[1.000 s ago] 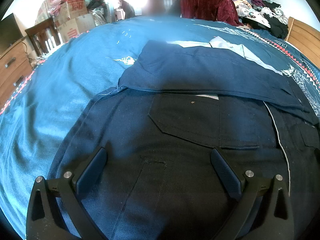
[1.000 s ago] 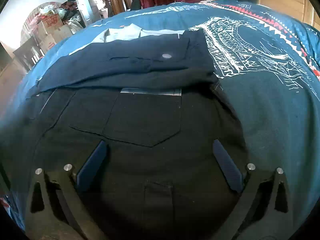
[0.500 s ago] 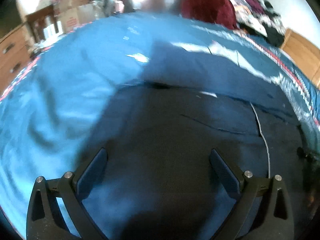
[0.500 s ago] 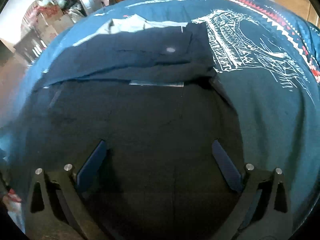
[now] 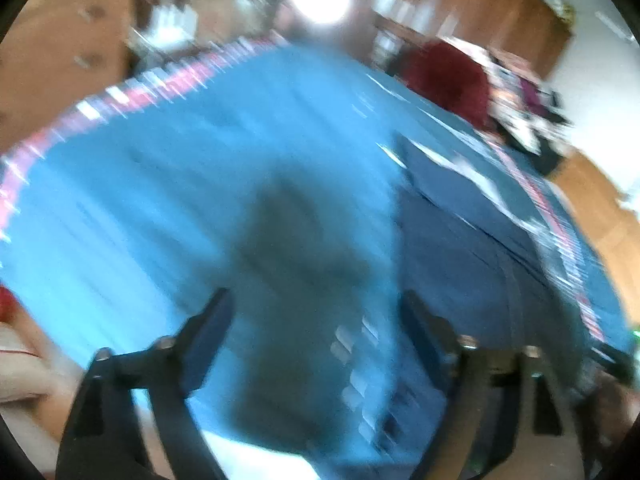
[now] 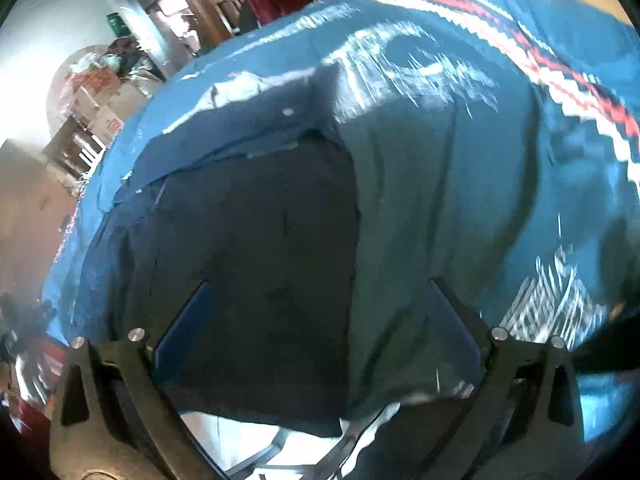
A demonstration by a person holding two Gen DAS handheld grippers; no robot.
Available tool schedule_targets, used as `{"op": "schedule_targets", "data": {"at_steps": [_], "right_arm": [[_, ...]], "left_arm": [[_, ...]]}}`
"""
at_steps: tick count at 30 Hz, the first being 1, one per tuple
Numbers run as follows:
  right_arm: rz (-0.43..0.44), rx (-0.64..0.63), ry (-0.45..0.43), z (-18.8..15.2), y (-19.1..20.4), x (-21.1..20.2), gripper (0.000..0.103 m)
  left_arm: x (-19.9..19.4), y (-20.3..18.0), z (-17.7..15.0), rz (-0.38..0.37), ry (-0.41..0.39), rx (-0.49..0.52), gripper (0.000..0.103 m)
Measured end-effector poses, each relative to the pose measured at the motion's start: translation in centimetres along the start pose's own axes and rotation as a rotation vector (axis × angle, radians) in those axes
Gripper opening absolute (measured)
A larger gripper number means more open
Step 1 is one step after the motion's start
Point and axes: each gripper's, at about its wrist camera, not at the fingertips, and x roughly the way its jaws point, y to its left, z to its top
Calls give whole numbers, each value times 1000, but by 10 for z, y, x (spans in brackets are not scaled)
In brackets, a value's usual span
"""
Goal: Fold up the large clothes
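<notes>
The dark navy garment [image 6: 260, 240] lies flat on the blue bedspread [image 6: 460, 180], its far part folded back over itself [image 6: 240, 132]. My right gripper [image 6: 320, 316] is open above the garment's near right edge, where the bed's front edge drops away, with nothing between its fingers. The left wrist view is heavily blurred. There the garment [image 5: 460, 240] sits to the right, and my left gripper [image 5: 316, 320] is open and empty over bare bedspread [image 5: 180, 200], with a dark shadow ahead of it.
A dark red cloth [image 5: 444, 80] and piled clothes lie at the bed's far end. Wooden drawers [image 5: 48, 60] stand to the left, a wooden bed board [image 5: 600, 208] to the right. Cardboard boxes [image 6: 100, 108] are stacked beyond the far left corner.
Both grippers have drawn back from over the garment and tilted. The left one swung left to bare bedspread; the right one now looks along the garment's right edge. Both stayed open.
</notes>
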Motion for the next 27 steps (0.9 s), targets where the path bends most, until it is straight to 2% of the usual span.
{"op": "schedule_targets", "data": {"at_steps": [2, 3, 6, 9, 11, 12, 13, 14, 15, 16, 20, 24, 27], "right_arm": [[3, 18, 27, -5, -1, 6, 103], [4, 21, 33, -6, -1, 7, 103], [14, 8, 36, -7, 6, 8, 103], [20, -22, 30, -7, 16, 5, 103], [29, -57, 24, -7, 27, 2, 102], [32, -80, 23, -7, 34, 1, 102], [39, -106, 23, -6, 41, 1, 102], [45, -122, 24, -6, 46, 0, 102], [51, -146, 24, -6, 53, 0, 102], [53, -161, 23, -7, 58, 1, 102], [71, -185, 32, -8, 68, 9, 102], [98, -158, 53, -7, 59, 12, 102], [153, -86, 101, -2, 32, 14, 102]], "left_arm": [[11, -13, -10, -89, 65, 43, 73], [16, -21, -16, -107, 94, 80, 71], [34, -41, -31, -99, 176, 178, 65], [43, -45, -37, -80, 201, 206, 64], [47, -56, -41, -114, 215, 208, 53], [47, -60, -43, -106, 215, 223, 45], [44, -65, -44, -99, 206, 242, 43], [42, -66, -43, -123, 203, 238, 40], [35, -64, -45, -155, 199, 223, 26], [31, -63, -43, -170, 189, 209, 22], [41, -52, -35, -100, 202, 208, 22], [60, -49, -24, -119, 236, 201, 26], [68, -53, -13, -112, 226, 216, 29]]}}
